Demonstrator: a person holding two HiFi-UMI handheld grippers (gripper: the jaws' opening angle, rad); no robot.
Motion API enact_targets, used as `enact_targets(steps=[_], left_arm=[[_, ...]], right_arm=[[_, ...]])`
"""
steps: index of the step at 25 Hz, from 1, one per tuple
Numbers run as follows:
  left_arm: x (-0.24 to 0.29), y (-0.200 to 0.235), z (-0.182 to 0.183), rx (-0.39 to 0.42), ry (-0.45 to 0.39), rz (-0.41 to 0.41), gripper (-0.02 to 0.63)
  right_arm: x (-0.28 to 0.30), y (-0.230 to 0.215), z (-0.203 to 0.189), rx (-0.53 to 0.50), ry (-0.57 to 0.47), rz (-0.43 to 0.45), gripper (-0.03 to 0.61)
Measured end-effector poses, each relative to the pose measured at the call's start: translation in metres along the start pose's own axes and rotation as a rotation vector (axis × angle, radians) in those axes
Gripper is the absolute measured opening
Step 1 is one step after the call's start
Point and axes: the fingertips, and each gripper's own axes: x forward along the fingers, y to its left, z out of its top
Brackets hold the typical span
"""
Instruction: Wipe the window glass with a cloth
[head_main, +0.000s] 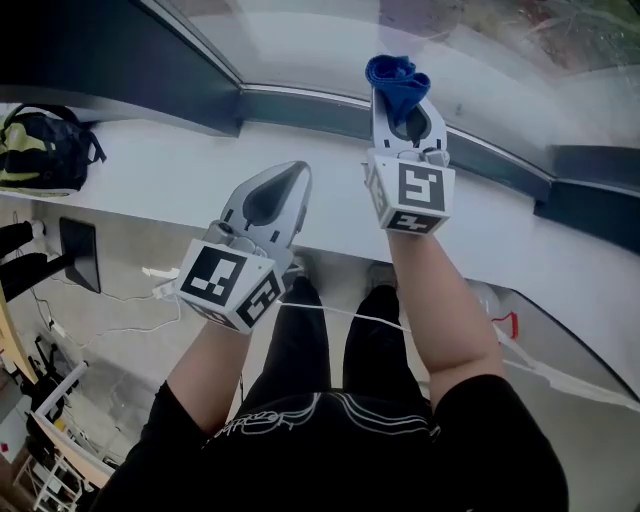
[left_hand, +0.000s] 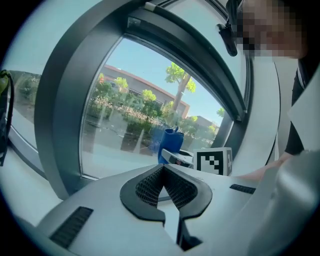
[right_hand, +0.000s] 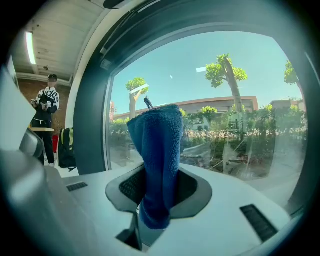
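A blue cloth (head_main: 397, 80) (right_hand: 158, 160) is pinched upright between the jaws of my right gripper (head_main: 405, 108) (right_hand: 159, 187), which is shut on it. The cloth's top sits close to the window glass (head_main: 330, 40) (right_hand: 235, 115); contact cannot be told. My left gripper (head_main: 272, 195) (left_hand: 164, 182) hovers lower and to the left over the white sill (head_main: 150, 170), jaws shut with nothing between them. In the left gripper view the blue cloth (left_hand: 171, 142) and the right gripper's marker cube (left_hand: 215, 161) show ahead by the glass (left_hand: 125, 120).
A dark window frame (head_main: 300, 105) runs along the sill's far edge. A black and yellow backpack (head_main: 40, 150) lies on the sill at far left. Cables and a rack (head_main: 50, 440) sit on the floor below. Another person (right_hand: 45, 117) stands far back inside.
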Motion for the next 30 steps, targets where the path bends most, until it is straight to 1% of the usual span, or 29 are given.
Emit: enact_targets(steps=[7,14,17,21,25,30], left_arm=[[0.052,-0.087,-0.016,0.02,0.03,-0.073,0.005],[0.106,-0.168,-0.028,0.025,0.051,-0.121,0.005],[0.129,-0.202,-0.036,0.04,0.061,-0.148,0.005],[0.157,-0.241,-0.05,0.066,0.079,-0.2,0.005],[0.179,-0.277,-0.06,0.082,0.105,-0.232,0.005],[0.204,-0.327,-0.06,0.092,0.132,-0.264,0.005]], right_arm=[[-0.061,-0.102,-0.02,-0.008,0.019,-0.077,0.094],[-0.12,-0.214,-0.037,-0.02,0.029,-0.17,0.094],[-0.143,-0.258,-0.044,-0.02,0.023,-0.209,0.094],[-0.172,-0.31,-0.057,0.0,0.013,-0.274,0.093],[-0.196,-0.362,-0.065,0.024,0.008,-0.341,0.093],[-0.234,-0.433,-0.068,0.067,0.019,-0.436,0.094]])
